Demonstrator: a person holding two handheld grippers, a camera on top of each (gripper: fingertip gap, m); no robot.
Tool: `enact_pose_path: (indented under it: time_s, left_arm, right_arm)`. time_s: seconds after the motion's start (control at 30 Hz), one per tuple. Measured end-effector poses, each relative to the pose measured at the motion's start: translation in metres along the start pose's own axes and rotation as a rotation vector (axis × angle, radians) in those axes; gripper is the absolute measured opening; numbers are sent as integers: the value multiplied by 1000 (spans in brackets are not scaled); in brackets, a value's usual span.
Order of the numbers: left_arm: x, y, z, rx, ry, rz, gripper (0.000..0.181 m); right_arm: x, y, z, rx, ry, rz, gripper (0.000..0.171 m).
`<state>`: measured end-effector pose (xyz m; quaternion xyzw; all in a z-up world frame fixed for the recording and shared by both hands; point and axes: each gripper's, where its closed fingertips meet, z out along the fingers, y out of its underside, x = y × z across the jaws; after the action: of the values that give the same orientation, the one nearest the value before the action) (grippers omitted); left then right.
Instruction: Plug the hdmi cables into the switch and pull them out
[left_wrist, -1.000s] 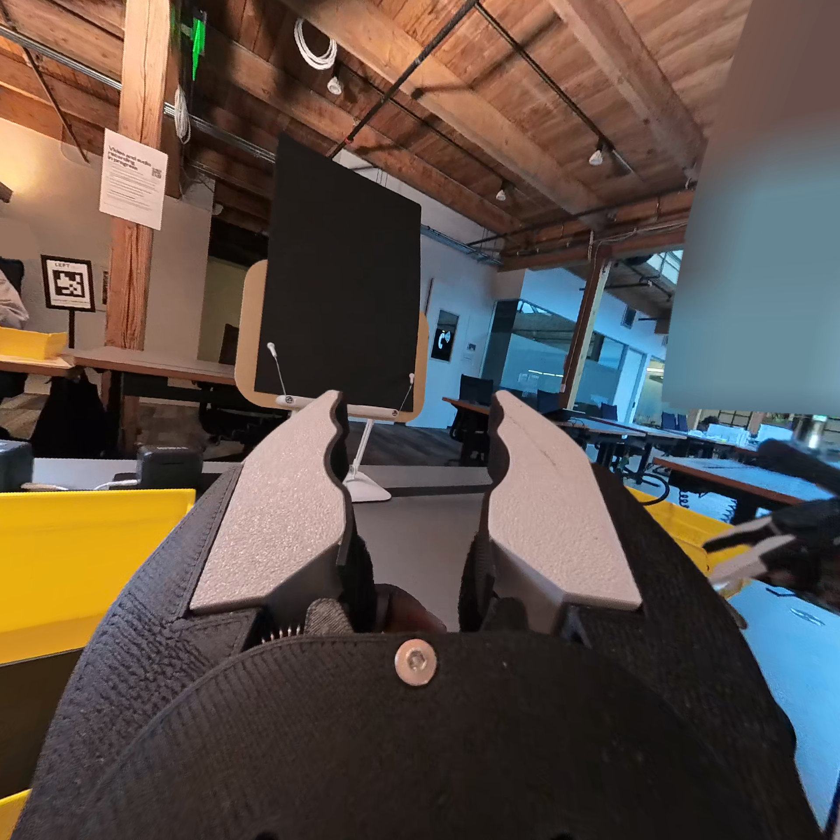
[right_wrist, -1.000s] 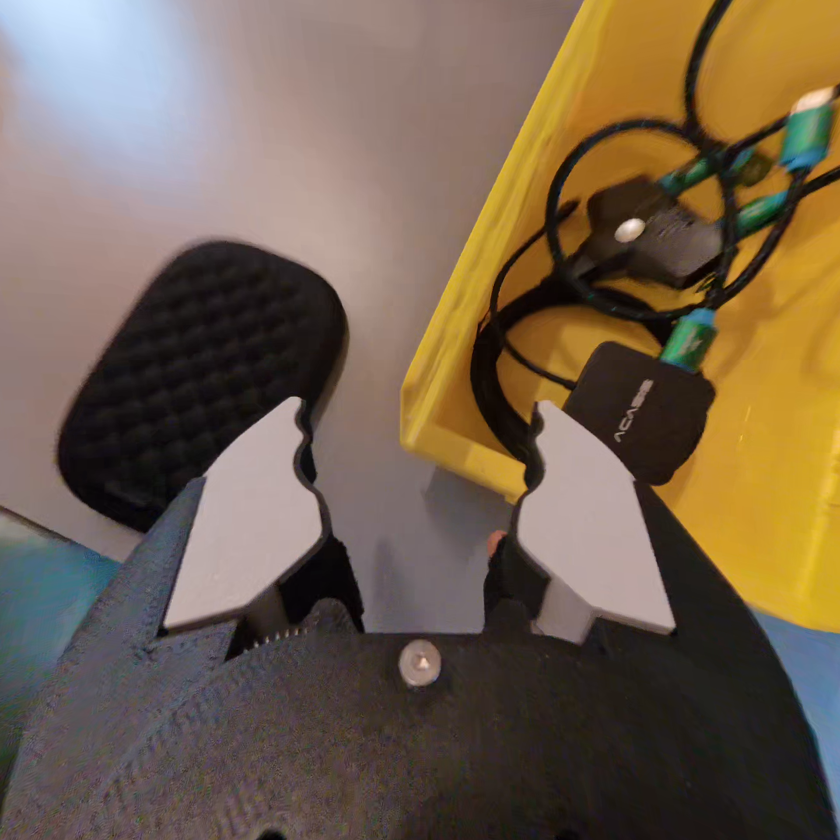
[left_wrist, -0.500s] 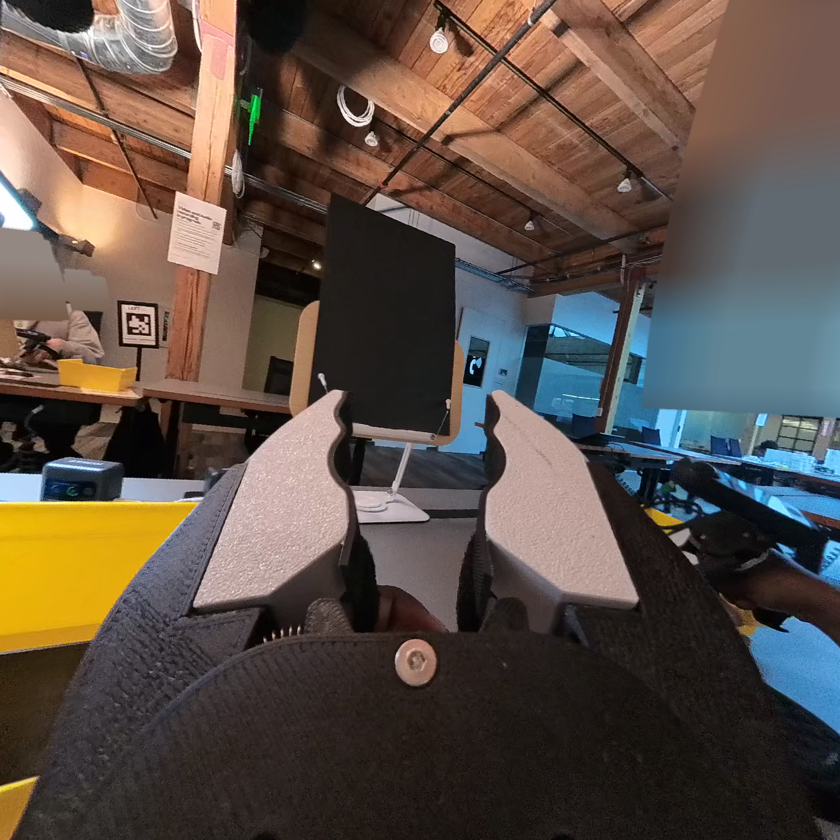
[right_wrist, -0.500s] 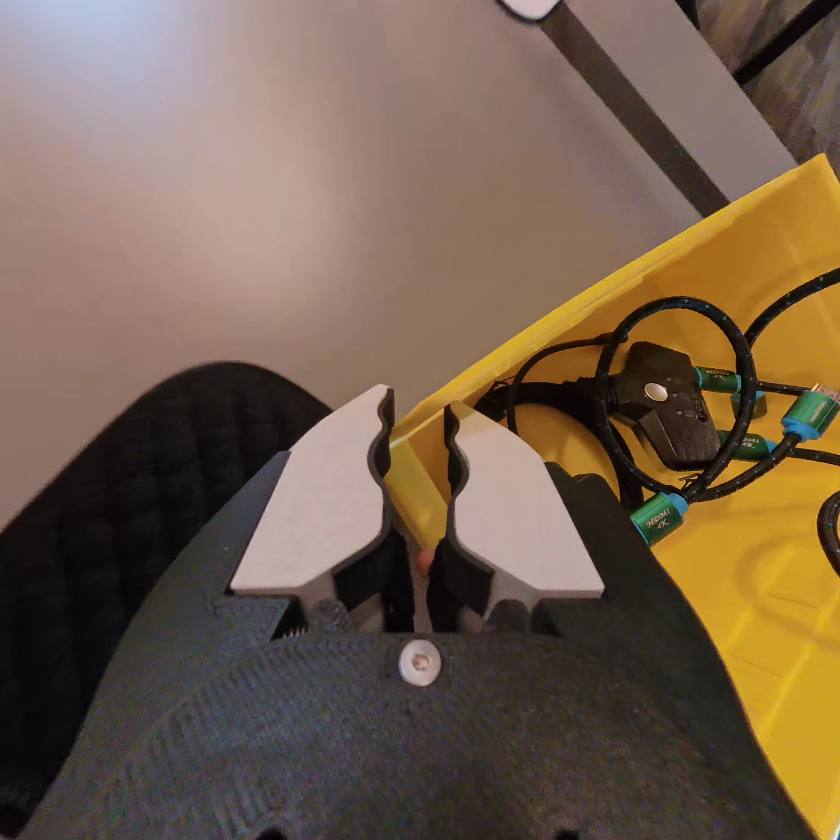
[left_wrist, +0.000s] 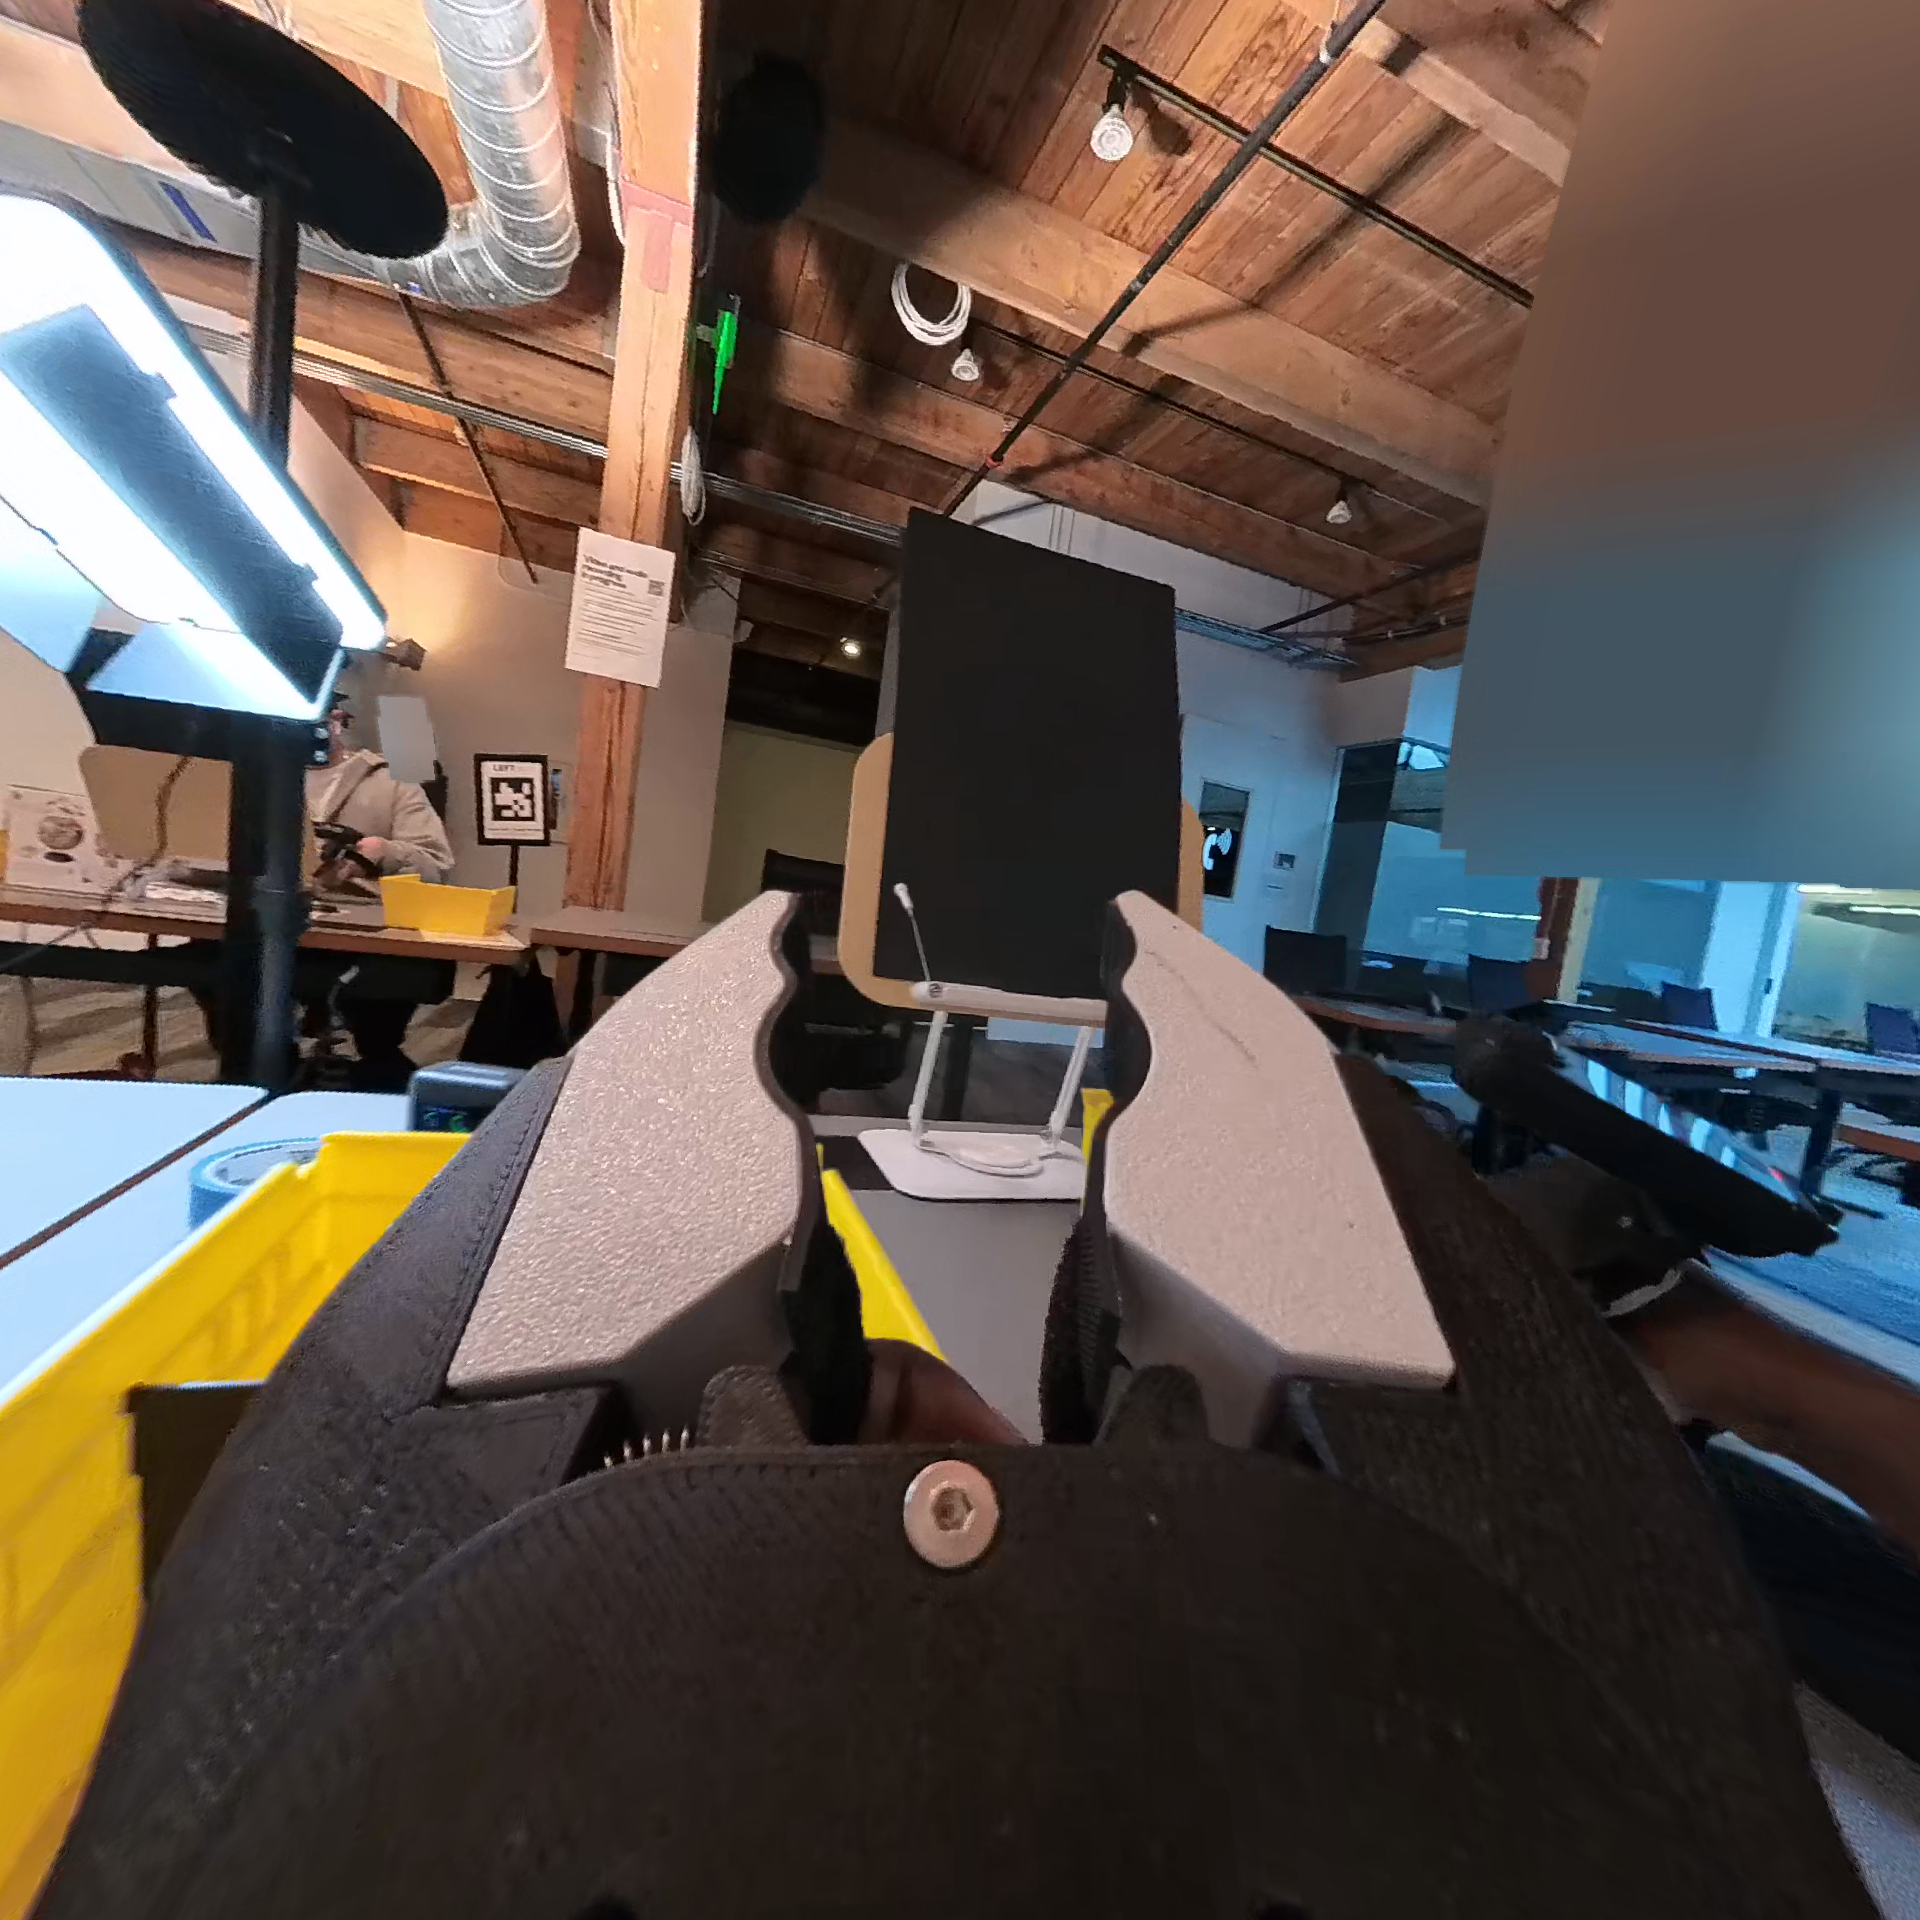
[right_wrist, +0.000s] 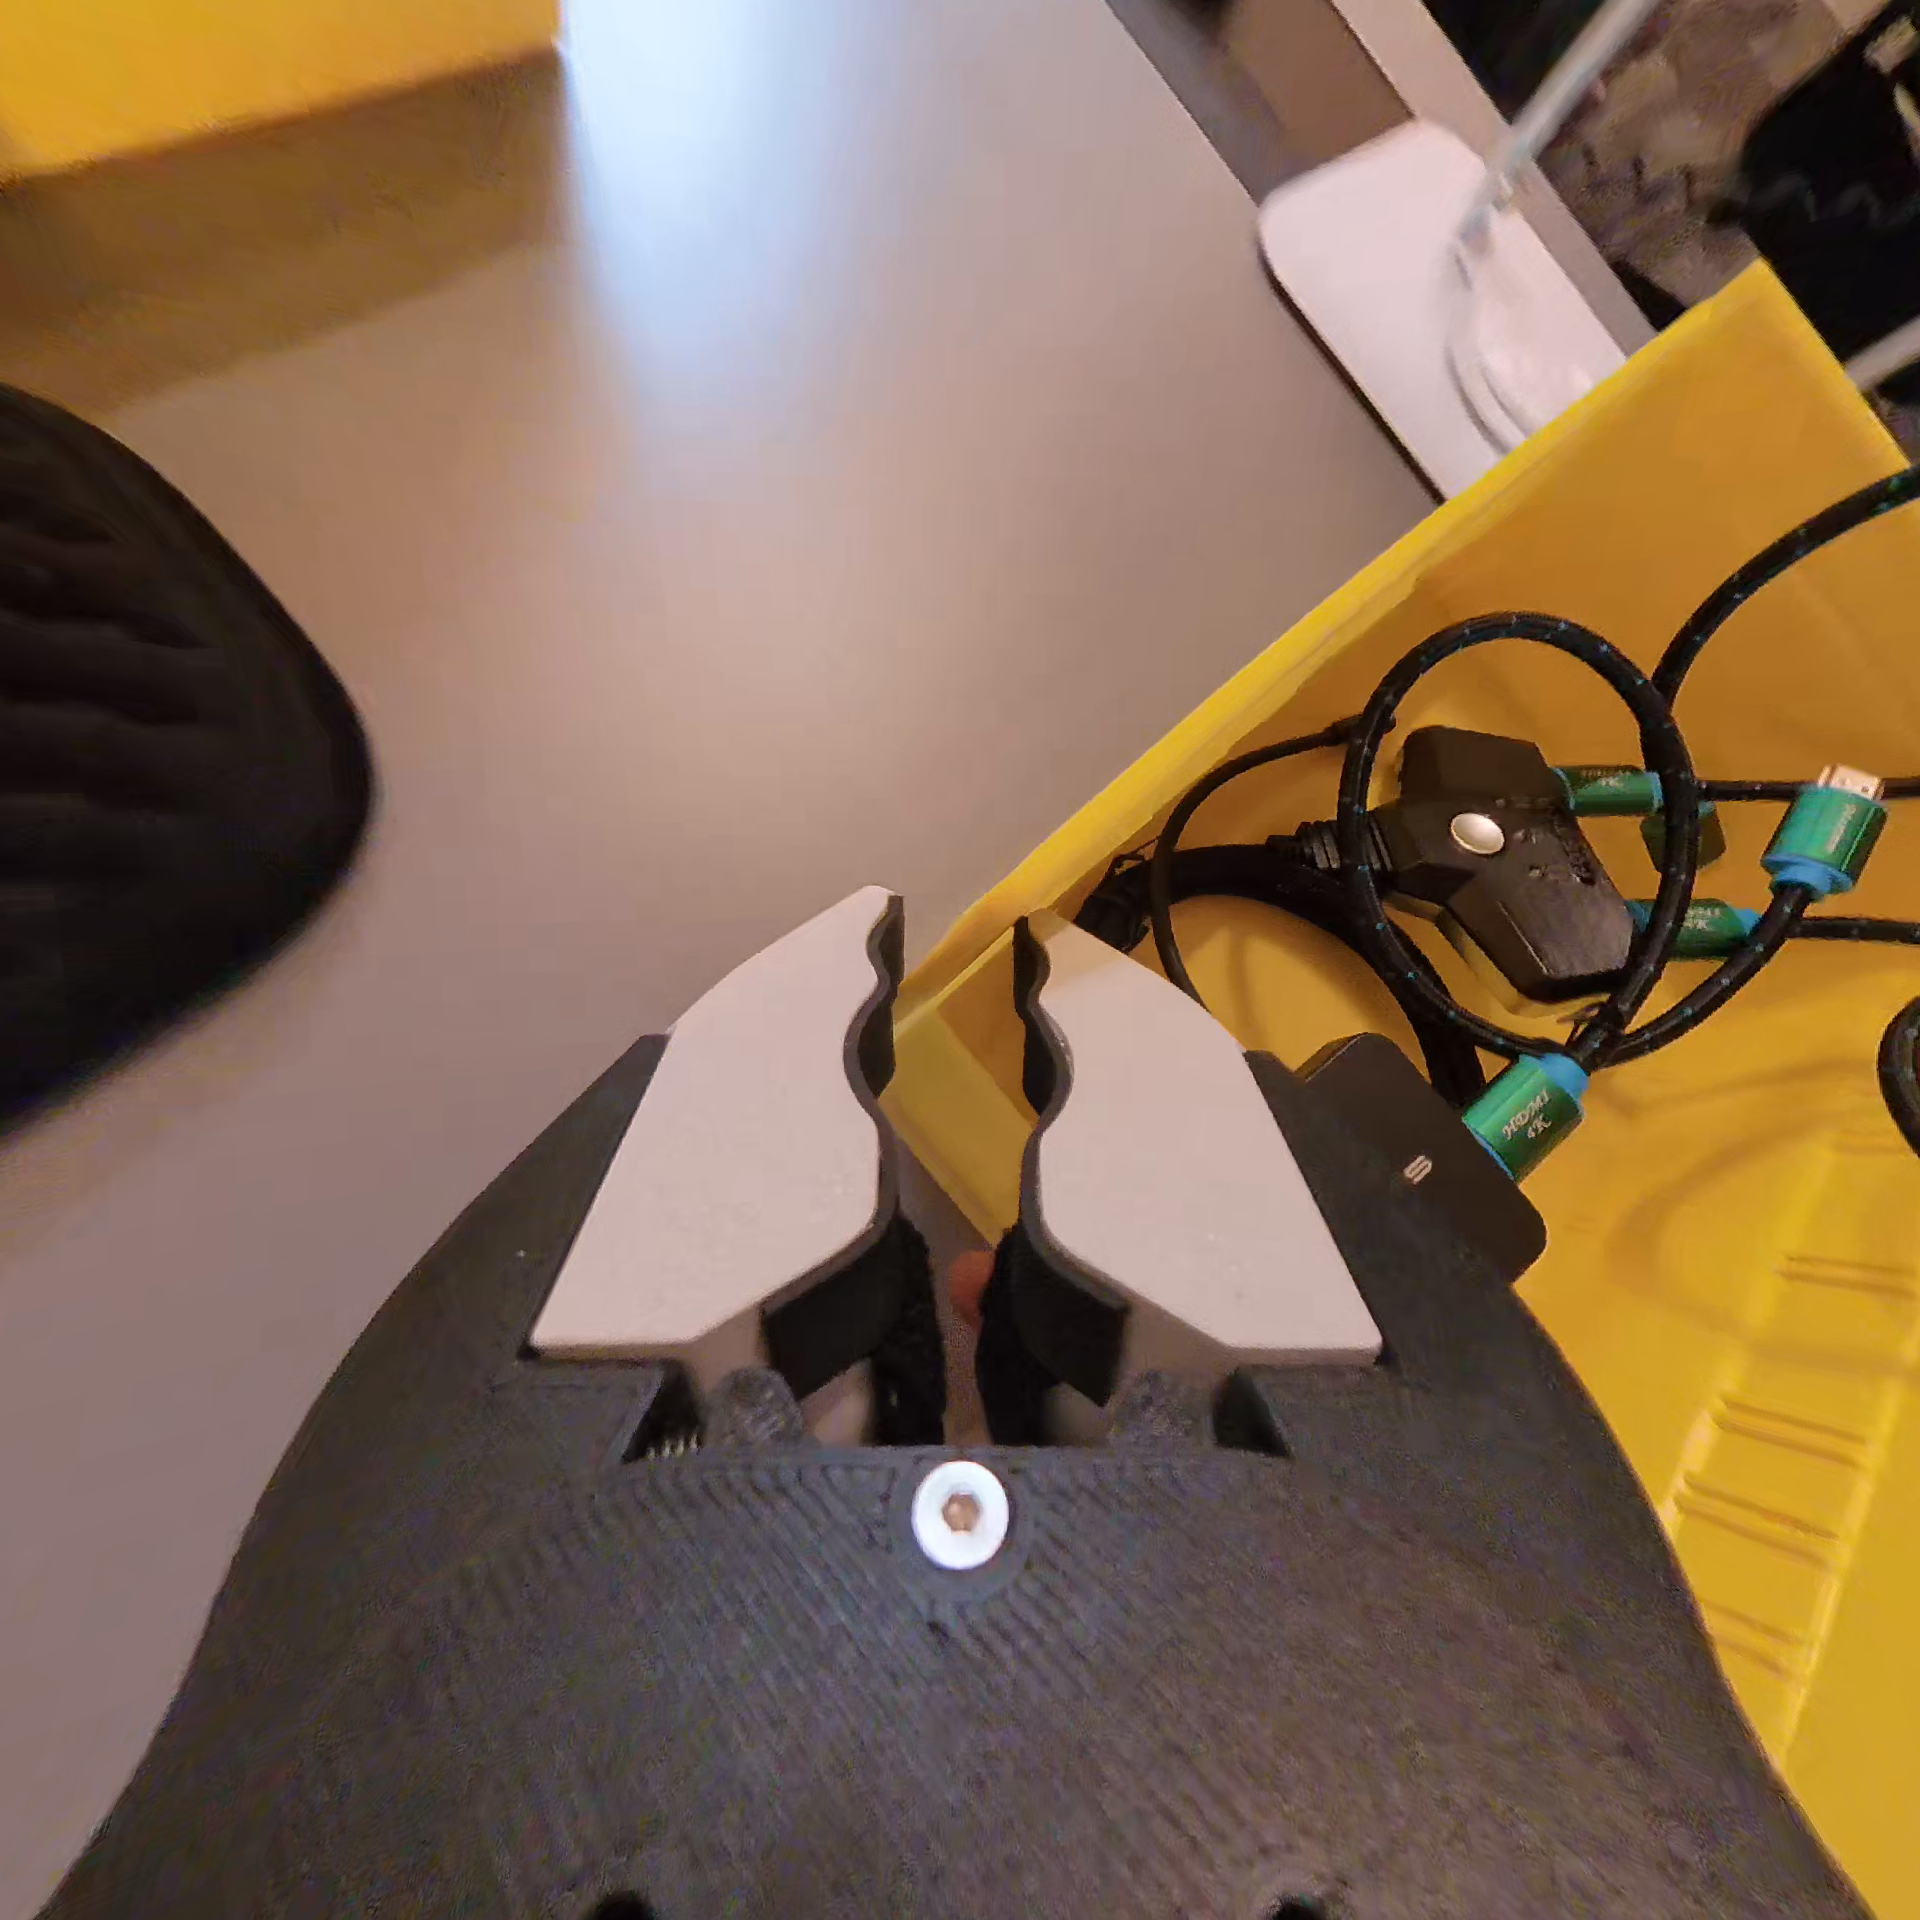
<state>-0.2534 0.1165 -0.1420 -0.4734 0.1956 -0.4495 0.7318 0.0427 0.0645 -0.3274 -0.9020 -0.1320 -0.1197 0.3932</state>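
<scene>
A: What is seen in the left wrist view?
B: The left gripper (left_wrist: 951, 997) is held with fingers wide and empty, raised above a yellow bin (left_wrist: 156, 1340).

A: And in the right wrist view?
B: The right gripper (right_wrist: 956, 935) is pinched narrowly on the rim of another yellow bin (right_wrist: 1558, 540). Inside it, the switch (right_wrist: 1507, 862) is surrounded by black cables (right_wrist: 1392, 665) on the grey table (right_wrist: 727, 520).

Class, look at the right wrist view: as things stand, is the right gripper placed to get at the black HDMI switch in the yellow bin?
Probably not yet. The right gripper straddles the wall of the yellow bin, fingers nearly closed. The switch lies farther in, open from above but ringed by a braided cable.
</scene>
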Motion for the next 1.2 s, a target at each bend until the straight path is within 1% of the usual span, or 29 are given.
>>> enact_pose_path:
  time_s: [0.23,0.37,0.47,0.53,0.6,0.67,0.73,0.83,0.9,0.93,0.97,1.0,1.03,1.07,1.1,1.13,1.2]
  left_arm:
    - [-29,-8,-23,-3,-65,41,53]
    - [-43,-15,-37,6,-108,60,52]
    - [-53,-16,-46,-9,-149,77,52]
    - [-63,-17,-53,-33,-197,114,52]
    - [-82,-16,-65,-73,-285,192,53]
    - [-112,-7,-79,-185,-400,279,56]
    - [-145,11,-95,-334,-496,320,68]
    - [-168,49,-106,-511,-477,208,83]
    - [-172,76,-108,-599,-432,119,84]
    - [-172,85,-107,-618,-408,93,79]
    - [-170,91,-104,-621,-381,76,67]
    - [-166,96,-100,-623,-351,61,50]
    - [-167,99,-100,-637,-365,60,36]
    - [-167,100,-102,-670,-381,89,12]
    - [-163,101,-105,-705,-362,128,5]
    - [-160,102,-106,-718,-362,161,4]
    - [-156,101,-108,-715,-414,225,3]
  right_arm:
    - [-71,-73,37,108,-112,-73,22]
    - [-102,-109,57,174,-202,-14,23]
    - [-127,-136,64,265,-324,27,28]
    - [-129,-148,57,330,-349,71,35]
    - [-123,-154,44,402,-328,77,39]
    - [-118,-156,26,483,-328,96,43]
    - [-123,-157,4,559,-393,159,49]
    - [-155,-151,-23,610,-580,226,66]
    - [-183,-141,-32,580,-692,226,80]
    - [-197,-136,-35,556,-742,217,84]
    - [-210,-132,-36,533,-780,200,88]
    - [-221,-127,-35,511,-803,175,89]
    - [-228,-124,-32,491,-807,150,90]
    - [-233,-122,-30,479,-808,133,90]
    - [-236,-122,-29,475,-810,126,89]
    - [-237,-123,-29,475,-803,126,88]
    - [-235,-127,-26,476,-770,147,82]
